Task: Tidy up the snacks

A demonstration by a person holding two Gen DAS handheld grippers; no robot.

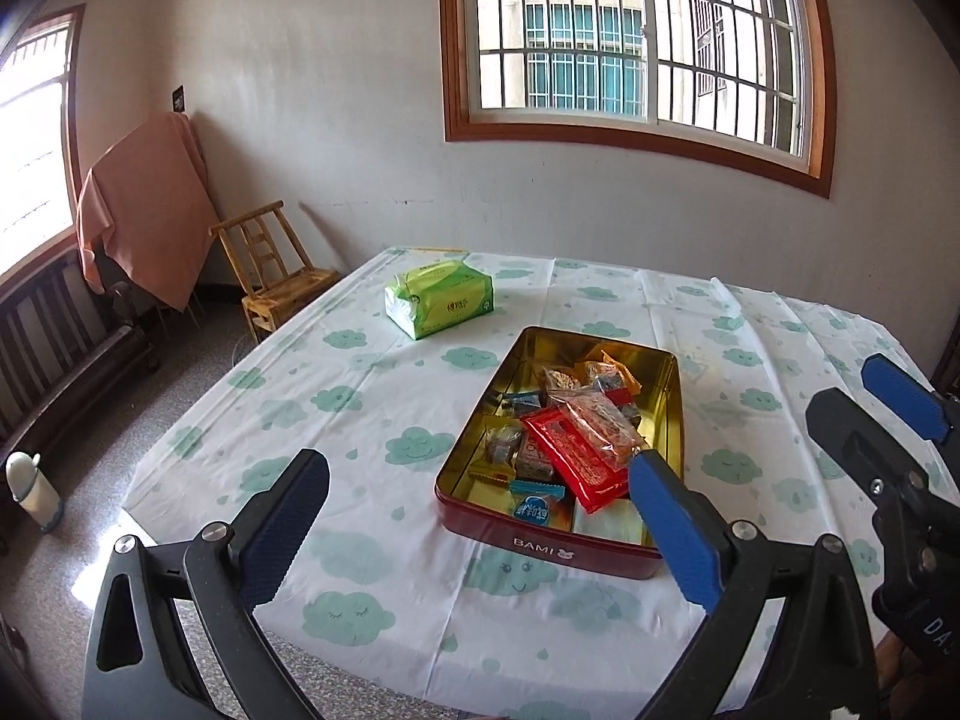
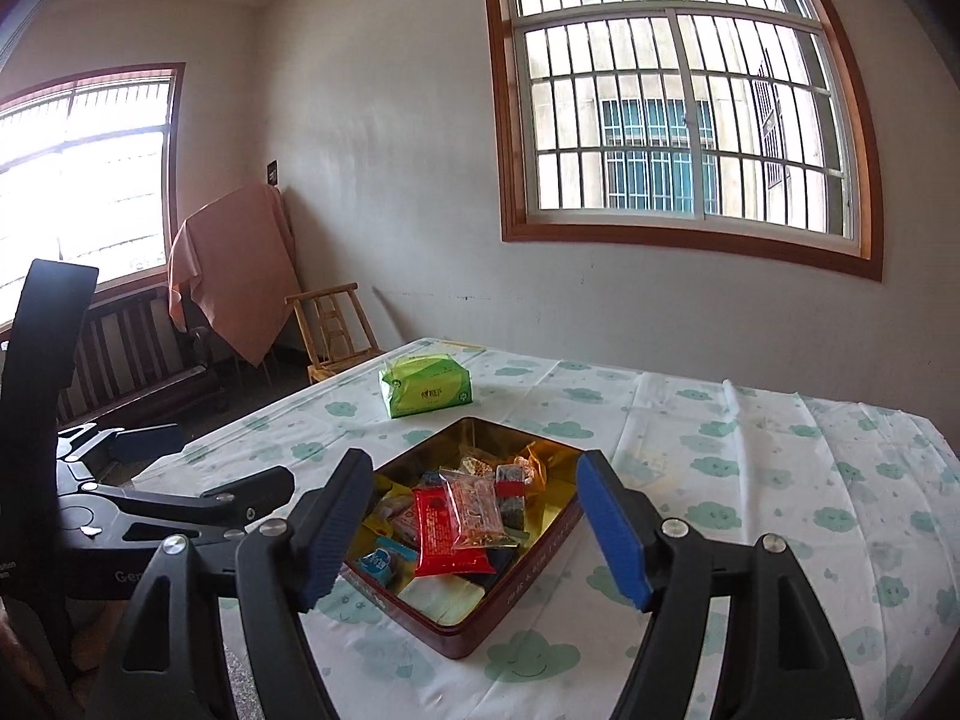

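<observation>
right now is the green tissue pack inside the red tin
No, the green tissue pack lies on the tablecloth beyond the red tin, apart from it.

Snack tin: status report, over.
Left gripper open, empty. Right gripper open, empty. Snack tin open, packets inside. Tissue pack behind it, apart.

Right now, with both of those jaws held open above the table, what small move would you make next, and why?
Probably nothing more to pick up: every snack I can see already lies in the tin, and only a tissue pack sits on the tablecloth. Both the left gripper and the right gripper are empty, so I would draw them back.
</observation>
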